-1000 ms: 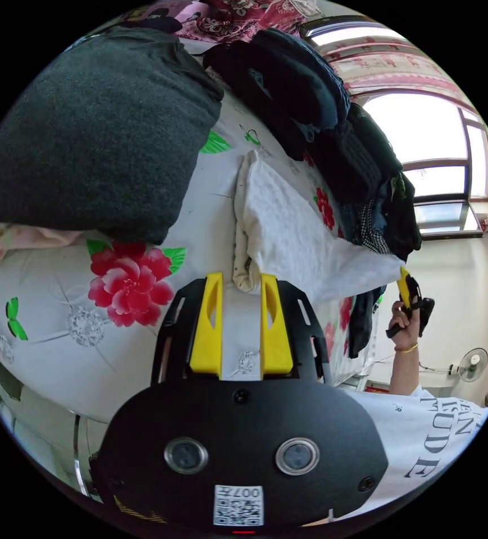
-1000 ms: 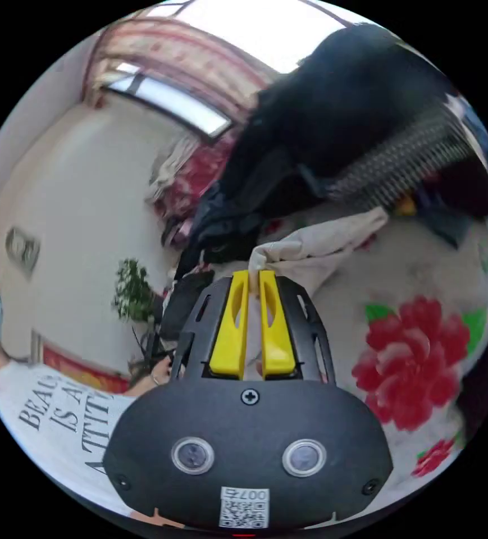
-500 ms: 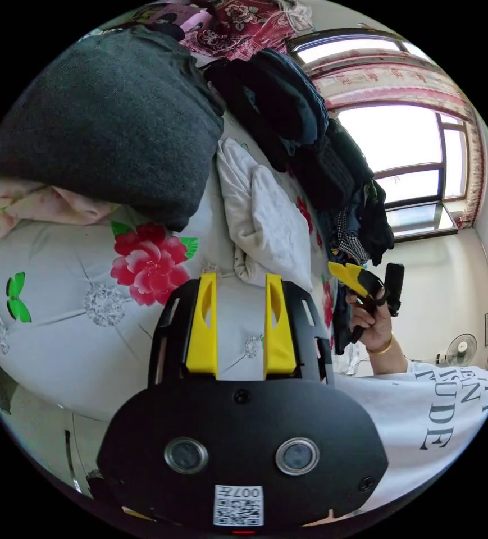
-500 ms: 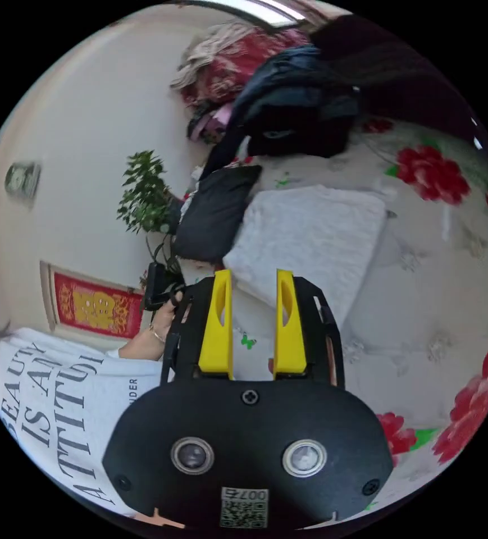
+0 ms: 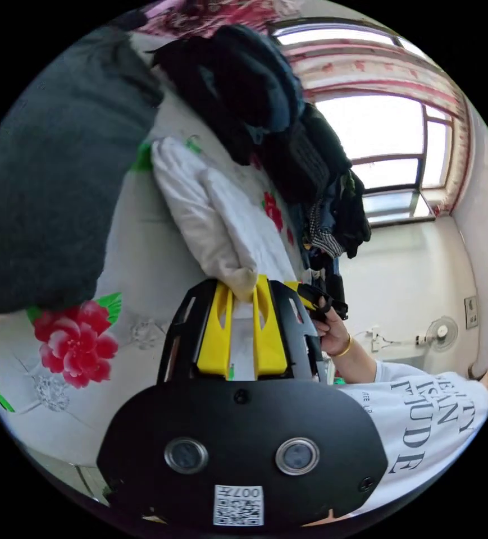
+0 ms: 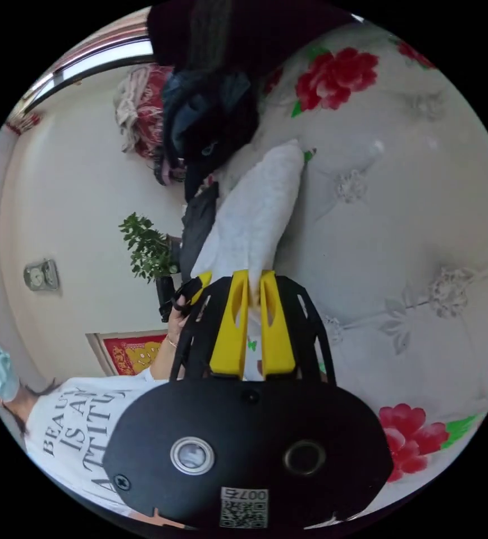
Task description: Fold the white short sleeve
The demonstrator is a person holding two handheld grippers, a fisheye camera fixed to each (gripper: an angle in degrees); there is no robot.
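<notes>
We see one white short sleeve point(image 5: 221, 224) folded on the floral bed point(image 6: 423, 236) — two tools, left tool point(image 5: 242, 295) and right tool point(image 6: 250, 292), each clamped on its near edge; dark clothes pile point(image 5: 266, 112) beside.

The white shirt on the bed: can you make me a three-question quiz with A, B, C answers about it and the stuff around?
1. Where is the shirt?
A. on the flowered bedspread
B. on the floor
C. on a chair

2. What colour are the jaws?
A. blue
B. yellow
C. green

3. What is the right gripper doing?
A. wide open
B. pinching the shirt
C. holding the plant

Answers: 1 A, it lies on the flower-print cover. 2 B, both pairs are yellow. 3 B, white cloth sits between its nearly closed jaws.
</notes>
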